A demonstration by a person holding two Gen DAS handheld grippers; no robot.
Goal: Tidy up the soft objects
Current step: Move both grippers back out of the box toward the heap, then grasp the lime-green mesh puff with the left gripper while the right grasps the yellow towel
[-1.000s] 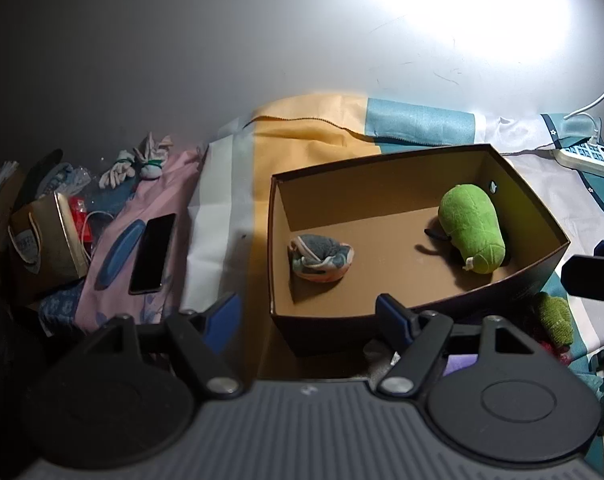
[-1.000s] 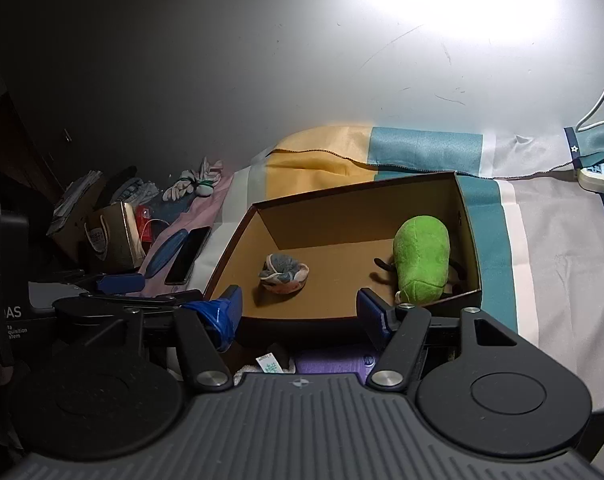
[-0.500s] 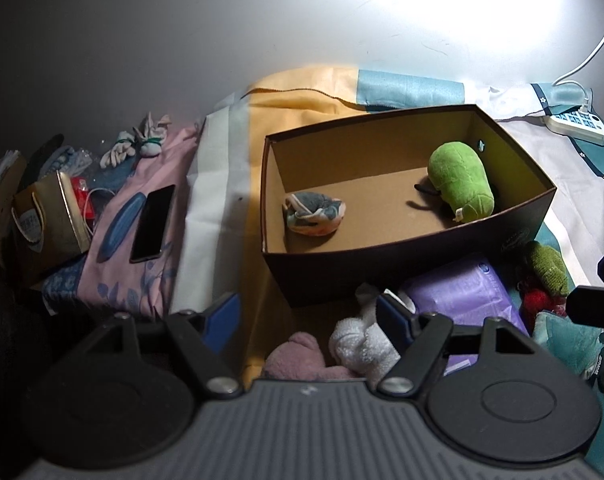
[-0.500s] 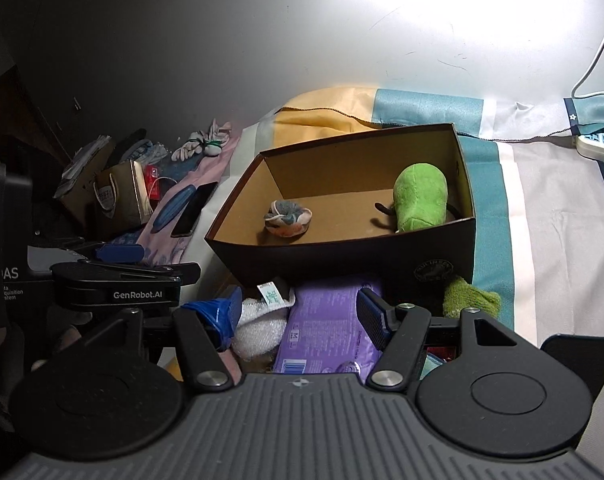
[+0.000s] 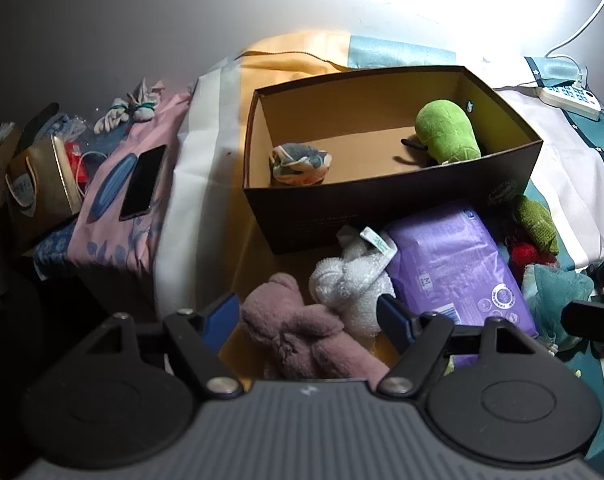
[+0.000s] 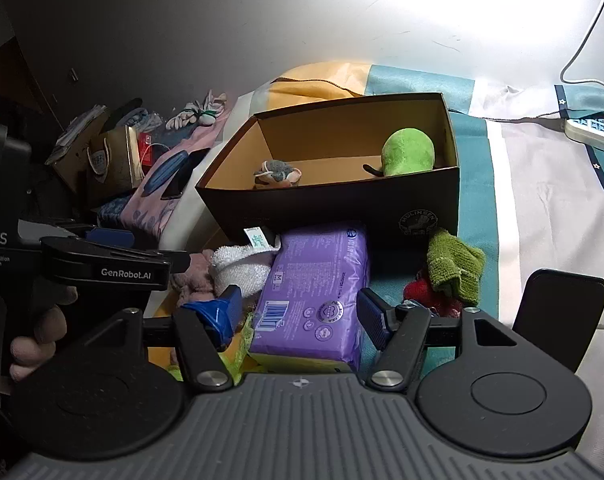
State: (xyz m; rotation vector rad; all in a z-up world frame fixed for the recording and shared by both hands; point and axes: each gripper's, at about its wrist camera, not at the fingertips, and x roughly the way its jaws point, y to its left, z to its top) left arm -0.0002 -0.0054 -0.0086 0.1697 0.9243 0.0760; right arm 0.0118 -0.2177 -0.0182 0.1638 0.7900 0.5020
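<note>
**Soft things gathered in front of an open box**

While both grippers are pointed down at the bed, a brown cardboard box (image 5: 390,200) is seen in the middle of each view, open at the top. Inside it, a green plush toy (image 5: 448,132) is placed at the right end and a small grey and orange fabric bundle (image 5: 300,164) at the left end, well apart from each other.

In the left wrist view, the left gripper (image 5: 308,314) is shown at the lower centre with its jaws spread. A pink plush toy (image 5: 302,336) lies between the blue tips, but it is not pinched by them. Just beside it, to the upper right, a white fluffy towel (image 5: 350,280) with a label is found, touching a purple soft pack (image 5: 458,268). Further to the right, a green knitted cloth (image 5: 536,224) and something red (image 5: 524,254) are lying near the corner of the box.

In the right wrist view, the right gripper (image 6: 298,314) is seen at the lower centre, its jaws also spread, with the purple soft pack between them; no pressing on it can be seen.

At the left of the frame, a black phone (image 5: 142,182) is lying on a pink cloth (image 5: 114,240). A white power strip (image 5: 570,98) is placed at the upper right.
</note>
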